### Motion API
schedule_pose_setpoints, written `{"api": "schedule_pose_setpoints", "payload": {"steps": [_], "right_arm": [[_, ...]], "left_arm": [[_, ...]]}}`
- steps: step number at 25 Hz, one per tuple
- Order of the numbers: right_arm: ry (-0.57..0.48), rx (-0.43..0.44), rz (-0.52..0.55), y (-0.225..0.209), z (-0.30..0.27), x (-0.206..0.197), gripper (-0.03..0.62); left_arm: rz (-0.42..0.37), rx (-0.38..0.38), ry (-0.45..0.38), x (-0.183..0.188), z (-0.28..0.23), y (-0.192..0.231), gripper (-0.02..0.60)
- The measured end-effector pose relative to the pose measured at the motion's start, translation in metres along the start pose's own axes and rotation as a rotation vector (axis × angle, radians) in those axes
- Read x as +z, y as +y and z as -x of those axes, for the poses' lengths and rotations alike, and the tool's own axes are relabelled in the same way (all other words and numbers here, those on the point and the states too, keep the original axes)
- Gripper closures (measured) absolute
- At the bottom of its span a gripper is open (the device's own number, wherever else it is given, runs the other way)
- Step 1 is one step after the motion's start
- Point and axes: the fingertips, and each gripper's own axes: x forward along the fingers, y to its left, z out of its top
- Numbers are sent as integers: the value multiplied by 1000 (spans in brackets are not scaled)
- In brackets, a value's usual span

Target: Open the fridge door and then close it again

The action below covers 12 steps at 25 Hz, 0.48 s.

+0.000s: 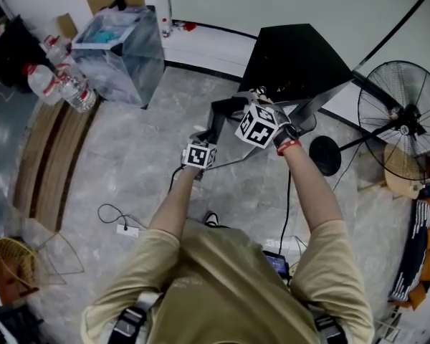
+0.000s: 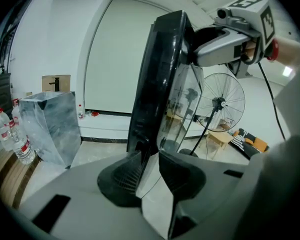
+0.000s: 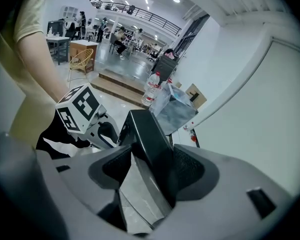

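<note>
1. Fridge door [image 1: 226,117] stands swung open from the small black fridge [image 1: 301,56], which sits on the marbled floor [image 1: 129,170] close to the floor's far edge, under the white wall.
2. The left gripper [image 2: 150,156] is clamped on the door's thinner lower part. The black outer face lies against one pad and the glossy inner panel against the other.
3. The right gripper [image 3: 151,166] grips higher up, on the door's thick black top edge. Its jaws stand wide, and the door fills the gap and touches both pads.
4. In the left gripper view the right gripper sits at the door's top corner with its marker cube uppermost.
5. The person stands facing the door's edge with both forearms stretched forward and a red band [image 1: 289,147] round the right wrist.
6. A pedestal fan [image 1: 401,117] stands on the floor to the right of the fridge, its round base [image 1: 324,155] near the right forearm.
7. A clear plastic bin [image 1: 122,49] stands at the floor's far edge, left of the fridge, with water bottles [image 1: 61,84] just beside it.
8. A white power strip [image 1: 131,229] with its cable lies on the floor near the person's left side.
</note>
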Motion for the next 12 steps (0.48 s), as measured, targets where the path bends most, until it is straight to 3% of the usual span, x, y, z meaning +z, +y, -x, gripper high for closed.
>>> {"api": "schedule_pose_setpoints", "payload": {"steps": [12], "right_arm": [[7,18,57,27,16,-7,316]], "left_arm": [[7,28,-13,-17,20,-32,471]]}}
